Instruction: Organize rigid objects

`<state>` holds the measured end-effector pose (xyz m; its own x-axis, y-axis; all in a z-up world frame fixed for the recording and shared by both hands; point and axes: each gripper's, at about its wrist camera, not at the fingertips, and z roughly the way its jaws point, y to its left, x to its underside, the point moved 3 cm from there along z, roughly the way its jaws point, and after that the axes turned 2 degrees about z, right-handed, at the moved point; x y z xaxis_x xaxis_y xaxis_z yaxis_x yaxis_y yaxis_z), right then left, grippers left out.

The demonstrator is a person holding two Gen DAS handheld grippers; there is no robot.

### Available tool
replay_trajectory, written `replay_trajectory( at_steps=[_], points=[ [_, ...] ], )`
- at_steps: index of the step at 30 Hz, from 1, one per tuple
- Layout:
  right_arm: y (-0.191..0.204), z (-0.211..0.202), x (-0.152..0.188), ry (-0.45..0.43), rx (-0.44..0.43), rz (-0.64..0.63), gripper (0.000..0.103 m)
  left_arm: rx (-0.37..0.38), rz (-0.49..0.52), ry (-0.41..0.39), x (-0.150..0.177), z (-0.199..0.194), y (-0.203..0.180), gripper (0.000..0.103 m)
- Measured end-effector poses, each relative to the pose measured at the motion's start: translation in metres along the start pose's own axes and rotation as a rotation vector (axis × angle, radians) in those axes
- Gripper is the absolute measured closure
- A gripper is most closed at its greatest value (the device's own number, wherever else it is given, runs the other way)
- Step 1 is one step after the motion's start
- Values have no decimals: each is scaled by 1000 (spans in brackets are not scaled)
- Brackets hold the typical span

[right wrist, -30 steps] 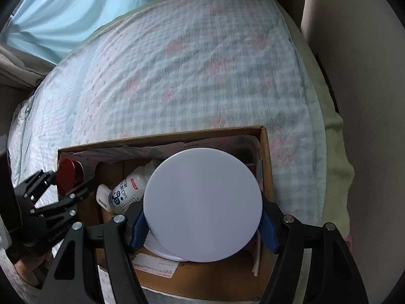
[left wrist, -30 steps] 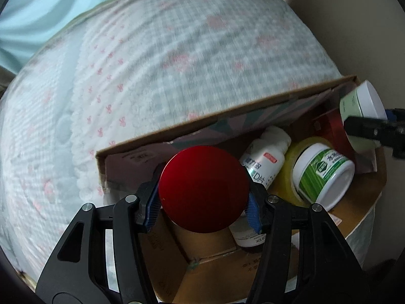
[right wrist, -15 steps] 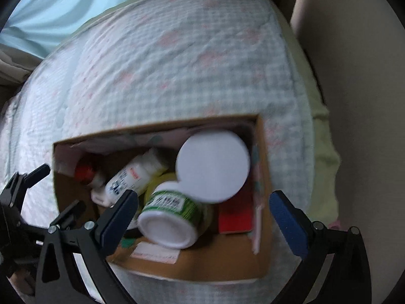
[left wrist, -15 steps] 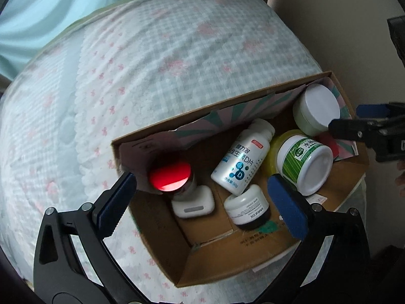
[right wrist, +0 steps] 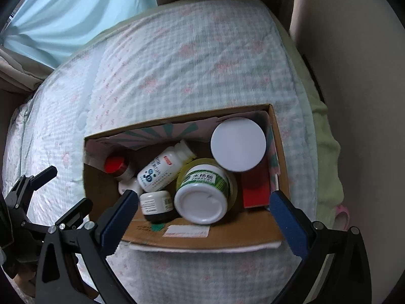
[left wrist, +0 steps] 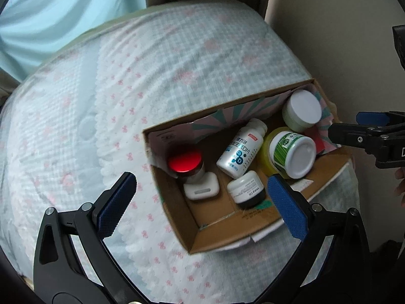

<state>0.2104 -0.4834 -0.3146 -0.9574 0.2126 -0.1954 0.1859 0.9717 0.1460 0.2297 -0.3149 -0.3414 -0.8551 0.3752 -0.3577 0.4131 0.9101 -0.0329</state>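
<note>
A cardboard box (left wrist: 192, 230) (right wrist: 258, 235) sits on the bed. Inside lie a red-lidded jar (left wrist: 185, 161) (right wrist: 115, 165), a white vitamin bottle (left wrist: 241, 148) (right wrist: 162, 168), a green-labelled jar (left wrist: 293, 152) (right wrist: 202, 195), a white-lidded jar (left wrist: 302, 110) (right wrist: 238, 144), a small dark jar (left wrist: 246, 190) (right wrist: 155, 204), a white case (left wrist: 201, 189) and a red box (right wrist: 255, 187). My left gripper (left wrist: 202, 202) is open and empty above the box's near side. My right gripper (right wrist: 202, 217) is open and empty above the box.
The bed has a checked floral cover (left wrist: 152, 76) (right wrist: 177, 63). A beige wall (left wrist: 329, 38) stands at the right. Light blue curtains (right wrist: 63, 12) hang at the back. A green blanket edge (right wrist: 326, 152) lies right of the box.
Both grippers opened, dropped the red-lidded jar and the white-lidded jar into the box, then pulled back and up.
</note>
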Motion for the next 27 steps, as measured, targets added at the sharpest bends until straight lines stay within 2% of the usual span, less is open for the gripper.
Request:
replay_trajectory(
  at_steps=[7, 14, 21, 25, 27],
  points=[
    [43, -63, 23, -79, 12, -25, 0, -1, -57, -85, 11, -78, 28, 0],
    [126, -146, 59, -236, 37, -146, 0, -29, -106, -199, 32, -187, 72, 0],
    [193, -233, 95, -439, 7, -184, 0, -152, -158, -397, 70, -315, 116, 0],
    [218, -268, 115, -538, 36, -197, 0, -199, -171, -524, 96, -367, 131, 0],
    [227, -279, 126, -585, 57, -201, 0, -219, -170, -558, 107, -382, 136, 0]
  ],
)
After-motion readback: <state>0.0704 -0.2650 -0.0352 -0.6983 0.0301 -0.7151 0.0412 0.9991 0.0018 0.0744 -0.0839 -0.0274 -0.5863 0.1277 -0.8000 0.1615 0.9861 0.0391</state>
